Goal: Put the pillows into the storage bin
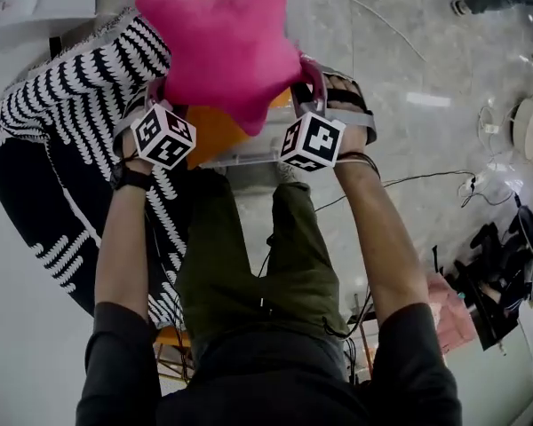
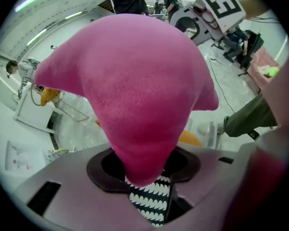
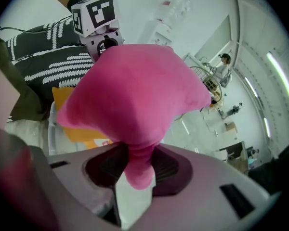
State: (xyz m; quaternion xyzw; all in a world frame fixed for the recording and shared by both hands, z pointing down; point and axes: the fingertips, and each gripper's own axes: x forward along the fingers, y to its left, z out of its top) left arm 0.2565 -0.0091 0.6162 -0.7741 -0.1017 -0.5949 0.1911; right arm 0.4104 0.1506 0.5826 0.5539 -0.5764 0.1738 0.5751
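Left tongs clamped on one lower point of pink star pillow. Right tongs clamped on neighbouring point. Two-corner grip spreads soft pillow, stops flop and twist. Pillow held up in air over storage bin, seemingly clear of it; likely lined up for lowering. Orange pillow already in bin, so pink one should land on top. Black-and-white patterned fabric on floor left of bin: pillow or rug, cannot tell.

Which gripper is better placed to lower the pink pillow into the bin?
Right, slightly. Both hold a point of the pink pillow in shut jaws, but the right gripper hangs over the bin, at its rim, while the left gripper is over the patterned rug beside it.
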